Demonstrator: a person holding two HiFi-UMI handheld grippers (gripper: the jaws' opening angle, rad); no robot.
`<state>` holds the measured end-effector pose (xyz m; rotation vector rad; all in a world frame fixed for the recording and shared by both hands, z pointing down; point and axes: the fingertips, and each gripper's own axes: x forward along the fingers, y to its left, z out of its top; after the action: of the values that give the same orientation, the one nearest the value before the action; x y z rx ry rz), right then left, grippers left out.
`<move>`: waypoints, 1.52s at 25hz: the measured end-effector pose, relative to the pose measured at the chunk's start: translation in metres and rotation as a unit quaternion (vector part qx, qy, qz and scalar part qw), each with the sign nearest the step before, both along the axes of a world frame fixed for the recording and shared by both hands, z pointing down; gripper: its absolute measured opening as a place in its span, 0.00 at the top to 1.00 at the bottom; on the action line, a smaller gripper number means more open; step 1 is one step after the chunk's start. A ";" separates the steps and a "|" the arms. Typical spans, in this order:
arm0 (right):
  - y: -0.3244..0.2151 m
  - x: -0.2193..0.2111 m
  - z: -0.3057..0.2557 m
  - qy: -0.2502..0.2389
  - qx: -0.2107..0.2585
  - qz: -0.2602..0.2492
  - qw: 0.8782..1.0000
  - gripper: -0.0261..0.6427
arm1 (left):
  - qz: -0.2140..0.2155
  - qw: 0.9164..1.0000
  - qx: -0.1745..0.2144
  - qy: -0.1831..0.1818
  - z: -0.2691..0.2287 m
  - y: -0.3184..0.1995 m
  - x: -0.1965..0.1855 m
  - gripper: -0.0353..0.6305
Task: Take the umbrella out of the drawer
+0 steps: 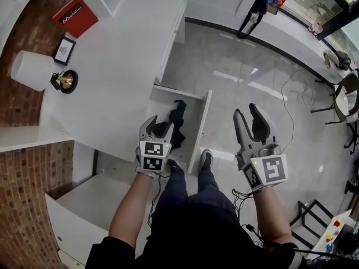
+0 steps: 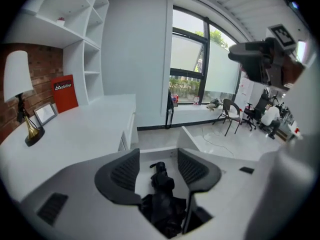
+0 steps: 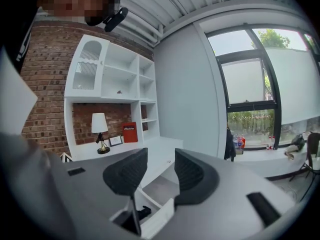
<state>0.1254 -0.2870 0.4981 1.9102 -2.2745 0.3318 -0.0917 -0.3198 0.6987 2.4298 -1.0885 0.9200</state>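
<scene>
Scene: A person stands at a white desk (image 1: pixel 123 66) with a hand-held gripper in each hand, above a drawer (image 1: pixel 201 130) that is pulled open.
Left gripper (image 1: pixel 160 126): Held over the open drawer, pointing forward and down, its two fingers apart with no pad pressing on anything.
Between the left fingers: In the left gripper view the black folded umbrella (image 2: pixel 161 194) fills the gap between the ribbed pads (image 2: pixel 125 171), lying beyond and below them; whether it touches either finger cannot be told.
Umbrella: Lying inside the drawer along its length, just ahead of the left fingertips in the head view (image 1: pixel 178 119), with crumpled dark fabric at its near end.
Right gripper (image 1: pixel 247 112): Held over the grey floor (image 1: pixel 252 77), to the right of the drawer, its fingers apart and holding nothing.
Beyond the right fingers: The right gripper view shows the drawer's white wall (image 3: pixel 157 216) low between the pads, well below them.
Desk top: A white-shaded lamp (image 1: pixel 33 70), a small framed picture (image 1: pixel 65 50) and a red box (image 1: pixel 76 15) stand well away from both sets of fingers, off to the left.
</scene>
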 end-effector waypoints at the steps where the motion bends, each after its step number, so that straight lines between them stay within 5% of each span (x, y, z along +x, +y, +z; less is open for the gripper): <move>1: -0.001 -0.001 0.005 0.001 -0.005 0.000 1.000 0.71 | 0.008 1.000 -0.011 -0.008 0.014 0.002 0.001 0.61; 18: 0.007 0.011 0.067 0.010 -0.086 0.008 0.996 0.71 | 0.066 0.982 -0.136 -0.112 0.189 0.026 0.002 0.60; 32: 0.017 0.010 0.107 -0.007 -0.122 0.001 0.993 0.72 | 0.047 0.956 -0.262 -0.124 0.269 0.043 -0.001 0.50; 38: 0.020 0.015 0.106 -0.015 -0.123 -0.002 0.992 0.73 | 0.053 0.950 -0.265 -0.156 0.272 0.045 -0.001 0.54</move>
<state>0.1403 -0.2668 0.6044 1.7889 -2.1392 0.6130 -0.0930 -0.2752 0.9704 1.9510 -0.6820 1.4551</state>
